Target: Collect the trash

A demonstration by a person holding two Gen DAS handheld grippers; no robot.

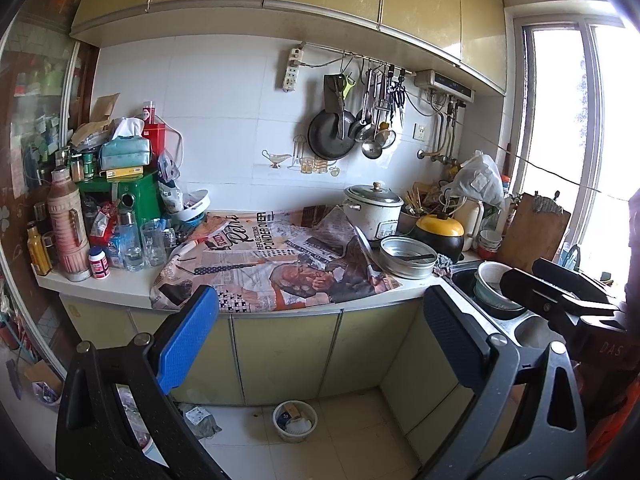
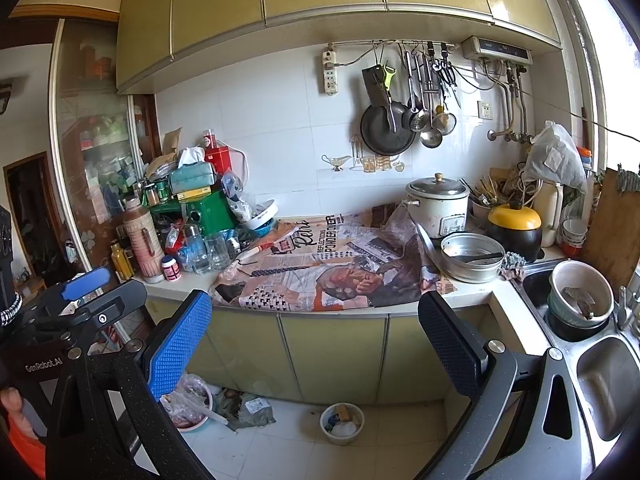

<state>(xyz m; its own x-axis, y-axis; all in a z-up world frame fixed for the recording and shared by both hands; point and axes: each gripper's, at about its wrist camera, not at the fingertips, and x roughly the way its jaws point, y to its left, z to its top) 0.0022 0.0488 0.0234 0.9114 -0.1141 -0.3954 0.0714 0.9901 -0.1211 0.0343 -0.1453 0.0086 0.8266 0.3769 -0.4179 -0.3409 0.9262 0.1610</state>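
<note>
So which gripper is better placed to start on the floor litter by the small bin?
Probably the left gripper, though narrowly: it is open, empty and on the side of the crumpled wrappers. The bin sits between both; right gripper is also open.

"PONDER OVER" — seemingly — on newspaper (image 2: pixel 332 264)

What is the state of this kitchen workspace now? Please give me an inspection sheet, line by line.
Surface: countertop partly covered by a printed newspaper sheet.
Job's things: small waste bin on the floor before the cabinets, with rubbish inside; crumpled bag and a pink basin lying on the floor left of it.
Clutter: bottles and jars crowded at the left end; rice cooker, metal pan and yellow-lidded pot at the right; bowls stacked in the sink.
Grippers: left gripper open, empty; right gripper open, empty.
Cables: power strip on the wall with a cord along the rail.
Surroundings: hanging utensils, upper cabinets, window at right.
</note>
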